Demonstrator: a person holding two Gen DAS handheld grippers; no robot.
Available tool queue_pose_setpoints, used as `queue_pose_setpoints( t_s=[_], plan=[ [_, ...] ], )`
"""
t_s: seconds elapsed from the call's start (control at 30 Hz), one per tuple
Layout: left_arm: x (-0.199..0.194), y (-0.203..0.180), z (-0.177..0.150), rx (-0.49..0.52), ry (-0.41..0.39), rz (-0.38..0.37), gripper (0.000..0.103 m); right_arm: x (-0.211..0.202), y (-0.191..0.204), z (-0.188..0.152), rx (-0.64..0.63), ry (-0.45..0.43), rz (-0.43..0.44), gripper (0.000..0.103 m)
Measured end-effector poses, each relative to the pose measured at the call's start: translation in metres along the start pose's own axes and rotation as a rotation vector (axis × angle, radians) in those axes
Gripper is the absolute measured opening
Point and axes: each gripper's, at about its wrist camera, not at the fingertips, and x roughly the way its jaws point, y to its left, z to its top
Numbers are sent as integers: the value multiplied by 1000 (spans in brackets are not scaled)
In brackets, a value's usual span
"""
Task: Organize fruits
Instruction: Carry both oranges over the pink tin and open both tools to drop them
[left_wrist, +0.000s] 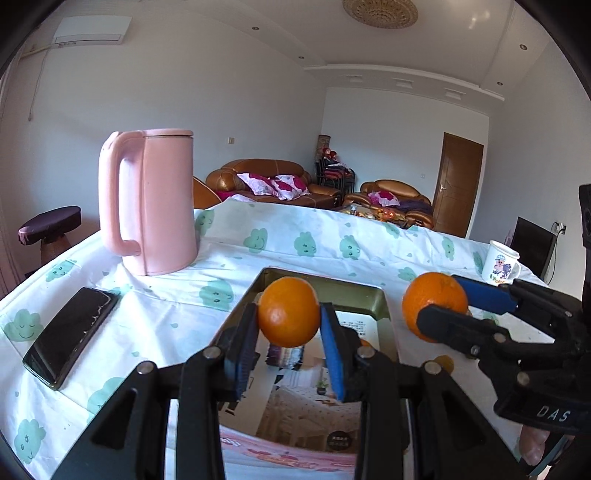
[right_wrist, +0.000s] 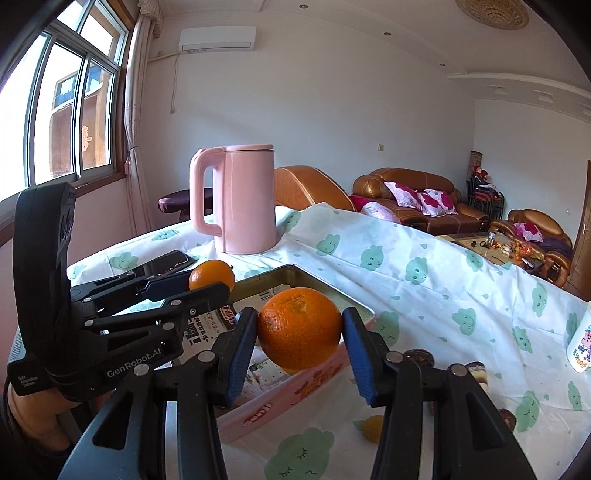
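Observation:
My left gripper (left_wrist: 289, 308) is shut on a small orange (left_wrist: 288, 325), its blue pads pressing both sides, above the open metal tin (left_wrist: 332, 284). The same gripper (right_wrist: 207, 282) and its small orange (right_wrist: 211, 273) show at the left of the right wrist view. My right gripper (right_wrist: 300, 314) is shut on a bigger orange (right_wrist: 299, 332), held above the tin's (right_wrist: 325, 284) near side. From the left wrist view, this right gripper (left_wrist: 441, 299) and its orange (left_wrist: 428, 302) sit just right of the tin.
A pink kettle (left_wrist: 155, 206) stands behind the tin and a black phone (left_wrist: 70, 336) lies at its left. A printed mug (left_wrist: 500, 264) stands at the far right. A small yellow fruit (right_wrist: 373, 428) and dark round items (right_wrist: 417, 358) lie on the cloud-patterned cloth (right_wrist: 424, 266).

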Motion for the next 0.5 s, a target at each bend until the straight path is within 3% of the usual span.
queue_pose_setpoints(
  t_s=[0.5],
  plan=[
    [19,17,-7,-29,125,-12,36,59,25,-12,-35,184,34,50]
  ],
)
